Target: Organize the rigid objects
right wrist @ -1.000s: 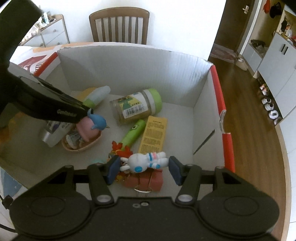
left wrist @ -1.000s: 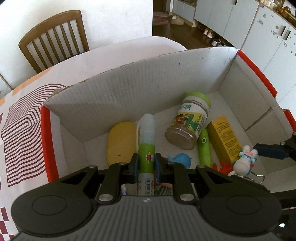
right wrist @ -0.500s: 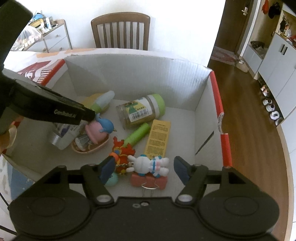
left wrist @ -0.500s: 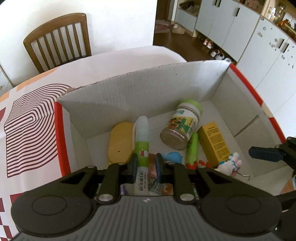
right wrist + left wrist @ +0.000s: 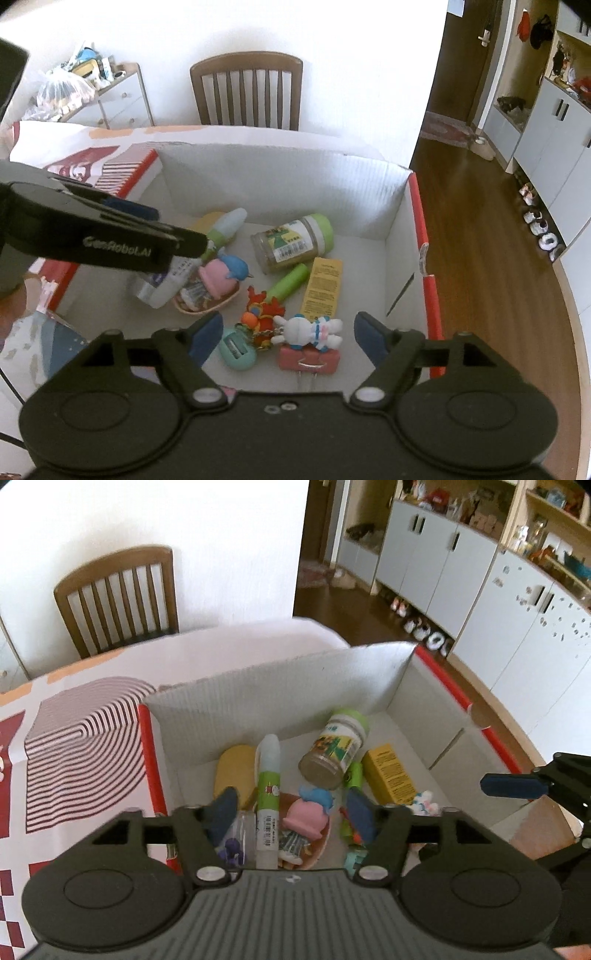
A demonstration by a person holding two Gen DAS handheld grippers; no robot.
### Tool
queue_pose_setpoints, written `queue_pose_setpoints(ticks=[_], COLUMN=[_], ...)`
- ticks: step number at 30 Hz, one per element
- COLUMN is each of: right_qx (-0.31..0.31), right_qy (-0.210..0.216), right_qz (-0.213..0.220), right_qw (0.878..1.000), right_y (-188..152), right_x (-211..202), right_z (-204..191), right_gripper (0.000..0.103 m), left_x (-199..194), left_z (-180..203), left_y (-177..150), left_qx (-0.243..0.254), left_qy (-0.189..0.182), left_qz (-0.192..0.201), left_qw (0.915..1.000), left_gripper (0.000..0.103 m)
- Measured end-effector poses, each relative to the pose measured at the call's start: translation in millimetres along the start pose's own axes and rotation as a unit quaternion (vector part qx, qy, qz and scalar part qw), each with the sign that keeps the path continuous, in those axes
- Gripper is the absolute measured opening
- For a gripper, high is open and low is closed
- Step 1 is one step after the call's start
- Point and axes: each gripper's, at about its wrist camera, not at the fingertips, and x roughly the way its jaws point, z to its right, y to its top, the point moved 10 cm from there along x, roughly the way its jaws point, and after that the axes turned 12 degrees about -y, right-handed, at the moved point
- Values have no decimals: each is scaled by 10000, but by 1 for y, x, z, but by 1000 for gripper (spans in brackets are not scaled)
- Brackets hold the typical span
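The left gripper (image 5: 289,812) hangs above the near-left part of the white corrugated cardboard box with red-taped edges (image 5: 280,686), its fingers spread apart and holding nothing; directly beneath them lies the tall green-and-white tube with a translucent cap (image 5: 268,790), its long axis running near to far, cap toward the far wall, so it sits in line with the fingers; the right gripper (image 5: 288,341) hovers over the near-right part, fingers likewise wide apart and empty, with the small white rabbit figurine (image 5: 312,328) lying crosswise between them atop a pink block (image 5: 309,360); each gripper is nearer its own object; the box walls stand close on the left and right, while the far floor behind the green-lidded jar (image 5: 293,243) looks open; the box rests on the desk (image 5: 85,709).
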Motion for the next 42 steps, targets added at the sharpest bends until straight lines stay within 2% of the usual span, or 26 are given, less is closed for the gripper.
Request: queue_pose_setpoints(ticks=[6,9,12,14,16,18,19,25,30,35,42], right_qx=[99,155,228,269,297,325,342,474,589,783,1012], right_qy=[73,118,159,151,184,206,224,267,251,235,183], right_qz=[162,287,418,540,657,758,811,1078,1261,1347,1491], right_qw=[9998,9994,9987,9981,9972,9964,9959,9927,9899,9875,9835], right_y=[2,4,6,8,9,10,10,7,2,-4,-9], right_x=[-17,-29,-41,-49,-58,-67,-71,-93,-108,-123,-142], right_z=[0,1,2,3,3,3,2,-1,-5,-9,-14], right_gripper=[84,87,90,97,99,102,103,103,103,103,103], left_x=[-21,-32,-44,-52,-59,-67,-71,-90,-107,-122,-143], left_z=[10,13,16,17,17,17,17,19,22,25,24], left_y=[-3,-6,-8,-11,-14,-17,-19,-31,-40,-45,-54], left_qx=[26,4,-4,-6,-26,-41,-49,-15,144,200,463], left_qy=[-92,-152,-235,-262,-269,-298,-310,-379,-397,-504,-270], left_qz=[168,286,407,467,519,580,618,712,846,913,1038], left_qw=[9998,9995,9989,9986,9983,9979,9976,9967,9955,9943,9932], left_gripper=[68,75,76,76,77,83,83,86,101,101,101])
